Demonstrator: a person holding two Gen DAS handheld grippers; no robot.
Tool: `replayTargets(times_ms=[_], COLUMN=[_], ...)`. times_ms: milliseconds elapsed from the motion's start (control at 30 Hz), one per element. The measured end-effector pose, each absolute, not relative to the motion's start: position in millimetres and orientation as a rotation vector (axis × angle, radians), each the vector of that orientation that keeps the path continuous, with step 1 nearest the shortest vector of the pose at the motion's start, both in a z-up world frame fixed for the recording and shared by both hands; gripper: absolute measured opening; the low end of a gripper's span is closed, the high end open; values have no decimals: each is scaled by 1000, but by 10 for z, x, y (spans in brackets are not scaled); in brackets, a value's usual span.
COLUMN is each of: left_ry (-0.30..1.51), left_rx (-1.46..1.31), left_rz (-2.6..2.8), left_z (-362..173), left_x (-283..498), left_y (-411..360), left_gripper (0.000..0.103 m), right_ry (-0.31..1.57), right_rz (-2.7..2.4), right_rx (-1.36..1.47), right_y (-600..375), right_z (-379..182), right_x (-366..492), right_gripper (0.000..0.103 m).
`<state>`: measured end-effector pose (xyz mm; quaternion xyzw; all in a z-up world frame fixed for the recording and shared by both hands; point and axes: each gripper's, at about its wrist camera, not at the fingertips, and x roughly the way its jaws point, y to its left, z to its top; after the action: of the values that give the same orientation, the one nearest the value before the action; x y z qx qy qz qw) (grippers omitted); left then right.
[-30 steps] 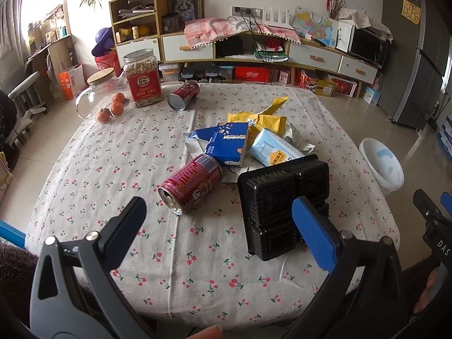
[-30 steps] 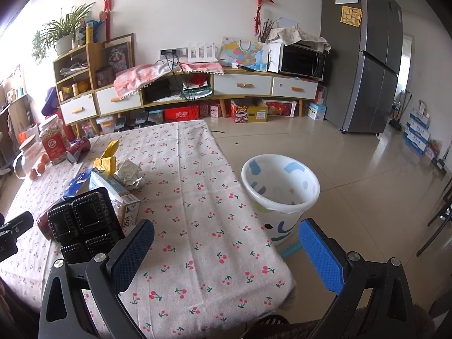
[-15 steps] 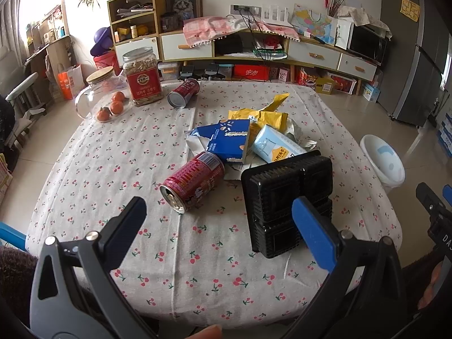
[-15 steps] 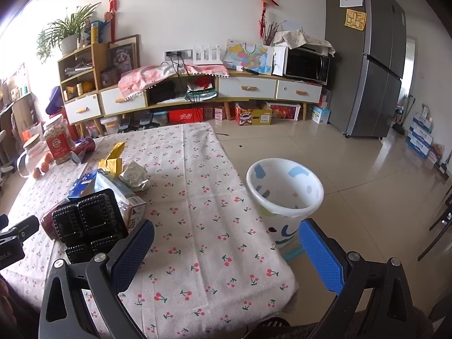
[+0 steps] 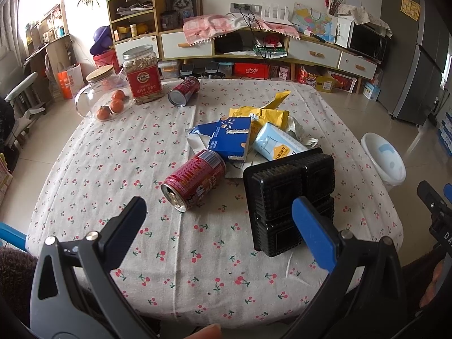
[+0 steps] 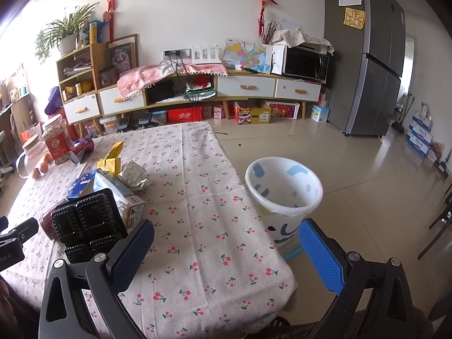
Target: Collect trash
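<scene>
Trash lies in a heap mid-table: a red can [image 5: 195,179] on its side, a black plastic tray [image 5: 291,200] [image 6: 89,223], a blue carton [image 5: 228,138], a pale blue milk carton [image 5: 276,145], a yellow wrapper [image 5: 265,113] and crumpled foil [image 6: 134,175]. Another red can [image 5: 183,90] lies at the far side. A white bin [image 6: 282,195] [image 5: 384,161] stands on the floor to the table's right. My left gripper [image 5: 217,226] hangs open above the near table edge, short of the can and tray. My right gripper [image 6: 226,251] is open over the table's right corner, near the bin.
A red-labelled jar [image 5: 144,77], a glass jug [image 5: 96,90] and small orange fruits [image 5: 111,107] sit at the far left of the cherry-print tablecloth [image 5: 113,163]. Cabinets [image 6: 197,93] line the back wall, a grey fridge [image 6: 364,56] stands at right. A fingertip [image 5: 206,332] shows at the bottom.
Both views have drawn slightly back and up from the table. The trash has not moved and both grippers stay open.
</scene>
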<state>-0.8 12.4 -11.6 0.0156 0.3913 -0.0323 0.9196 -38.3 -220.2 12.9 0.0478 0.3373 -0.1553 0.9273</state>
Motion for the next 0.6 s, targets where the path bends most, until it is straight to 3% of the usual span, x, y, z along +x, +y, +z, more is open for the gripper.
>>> replayTargets(times_ms=[600], left_ry=[812], left_rx=[17], left_rz=[-64], left_z=[-116], left_x=[13], left_y=[189], left_gripper=[102], right_ry=[702], right_rz=[-310], right_rx=[83], right_y=[-2157], right_z=[81], right_x=[-367], right_gripper=[103])
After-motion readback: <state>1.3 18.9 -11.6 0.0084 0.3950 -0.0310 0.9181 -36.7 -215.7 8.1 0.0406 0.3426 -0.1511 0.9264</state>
